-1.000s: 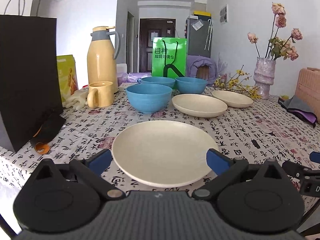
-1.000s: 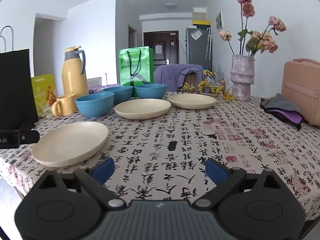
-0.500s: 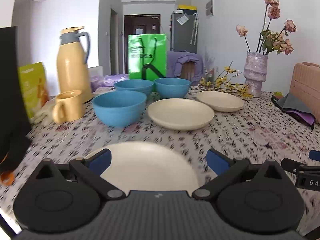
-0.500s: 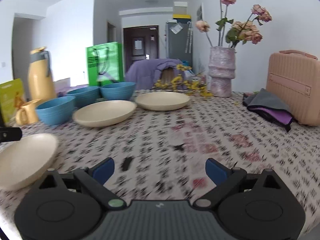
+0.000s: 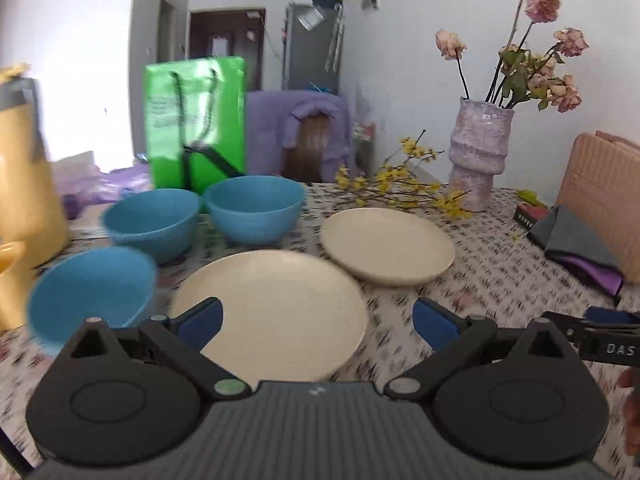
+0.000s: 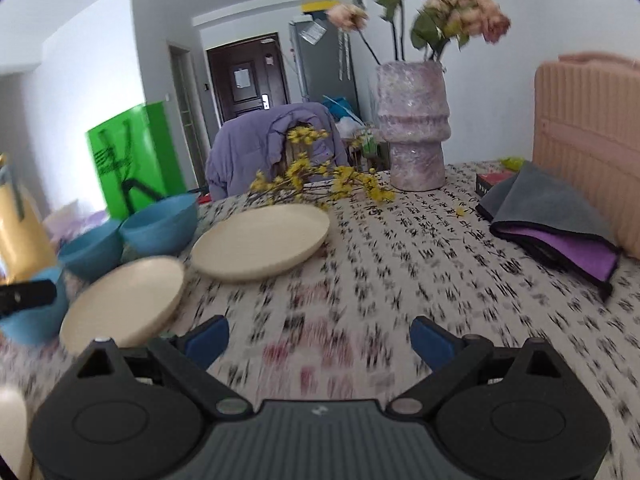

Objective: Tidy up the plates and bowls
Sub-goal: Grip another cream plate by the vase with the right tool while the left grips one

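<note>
Since both the left gripper (image 5: 316, 322) and right gripper (image 6: 319, 336) are spread wide and empty, the nearer cream plate (image 5: 272, 308) — mid-table, beside the blue bowls (image 5: 252, 210) — is best pinched at its rim and kept level.

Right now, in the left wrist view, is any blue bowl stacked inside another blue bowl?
No, the three blue bowls each sit separately on the tablecloth, none nested.
</note>
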### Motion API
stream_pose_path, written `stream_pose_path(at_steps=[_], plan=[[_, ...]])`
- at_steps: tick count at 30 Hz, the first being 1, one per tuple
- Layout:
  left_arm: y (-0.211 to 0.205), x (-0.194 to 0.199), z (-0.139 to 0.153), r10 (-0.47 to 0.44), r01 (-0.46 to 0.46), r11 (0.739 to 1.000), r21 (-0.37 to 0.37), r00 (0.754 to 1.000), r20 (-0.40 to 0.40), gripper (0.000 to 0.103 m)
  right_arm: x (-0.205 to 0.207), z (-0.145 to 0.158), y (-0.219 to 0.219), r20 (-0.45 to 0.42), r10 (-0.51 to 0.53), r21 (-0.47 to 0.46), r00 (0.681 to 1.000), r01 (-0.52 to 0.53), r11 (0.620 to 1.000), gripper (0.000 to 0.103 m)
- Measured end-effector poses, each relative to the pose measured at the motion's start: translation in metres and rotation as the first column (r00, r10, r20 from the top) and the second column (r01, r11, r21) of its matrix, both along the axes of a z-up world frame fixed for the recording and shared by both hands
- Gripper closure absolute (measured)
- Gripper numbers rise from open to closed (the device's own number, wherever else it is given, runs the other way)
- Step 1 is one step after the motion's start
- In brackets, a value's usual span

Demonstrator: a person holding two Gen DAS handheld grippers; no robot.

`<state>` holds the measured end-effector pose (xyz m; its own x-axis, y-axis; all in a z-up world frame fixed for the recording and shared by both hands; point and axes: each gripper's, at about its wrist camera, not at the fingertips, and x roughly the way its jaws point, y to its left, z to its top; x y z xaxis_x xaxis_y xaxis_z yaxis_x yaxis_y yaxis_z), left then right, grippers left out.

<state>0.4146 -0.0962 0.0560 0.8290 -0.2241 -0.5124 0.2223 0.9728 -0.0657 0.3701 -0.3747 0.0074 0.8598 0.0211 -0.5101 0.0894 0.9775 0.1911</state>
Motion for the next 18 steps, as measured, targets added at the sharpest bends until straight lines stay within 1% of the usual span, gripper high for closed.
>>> stream_pose_path(at_steps=[3,5,6,8,9,10,12,13,16,18], plan=[[-0.012,0.044,0.004,-0.028,0.028,0.999,-0.023,0.999,-0.042,0.0,0.04,0.001,-0.018,-0.02,-0.004,0.041,1.0,0.004,0.999,0.009],[-0.019,0.073,0.004,-0.027,0.024,0.999,-0.038,0.997,-0.074,0.002,0.065,0.001,-0.026,-0.032,0.0,0.061,1.0,0.002,0.998,0.011],[-0.023,0.089,0.003,-0.029,0.025,0.999,-0.047,0.995,-0.09,0.007,0.078,0.001,-0.029,-0.037,0.01,0.073,0.999,-0.007,0.997,0.013],[-0.029,0.12,0.0,-0.039,0.031,0.998,-0.063,0.991,-0.131,0.013,0.102,0.0,-0.035,-0.05,0.029,0.087,0.998,-0.025,0.996,0.015],[-0.032,0.138,-0.004,-0.044,0.033,0.997,-0.07,0.986,-0.158,0.017,0.116,0.0,-0.036,-0.053,0.04,0.088,0.998,-0.035,0.996,0.017],[-0.034,0.151,-0.008,-0.046,0.033,0.997,-0.074,0.982,-0.181,0.019,0.128,-0.002,-0.037,-0.057,0.045,0.083,0.997,-0.041,0.996,0.017],[-0.039,0.181,-0.021,-0.028,0.013,0.998,-0.065,0.971,-0.236,0.03,0.154,-0.006,-0.037,-0.072,0.059,0.067,0.996,-0.054,0.996,0.02],[-0.041,0.192,-0.027,-0.011,-0.004,0.998,-0.059,0.967,-0.255,0.03,0.164,-0.009,-0.037,-0.076,0.062,0.061,0.995,-0.057,0.996,0.02],[-0.045,0.22,-0.045,0.04,-0.054,0.998,-0.038,0.955,-0.293,0.03,0.194,-0.02,-0.034,-0.098,0.061,0.056,0.993,-0.056,0.997,0.027],[-0.047,0.232,-0.053,0.054,-0.068,0.997,-0.037,0.951,-0.305,0.03,0.212,-0.028,-0.034,-0.11,0.066,0.067,0.992,-0.059,0.996,0.031]])
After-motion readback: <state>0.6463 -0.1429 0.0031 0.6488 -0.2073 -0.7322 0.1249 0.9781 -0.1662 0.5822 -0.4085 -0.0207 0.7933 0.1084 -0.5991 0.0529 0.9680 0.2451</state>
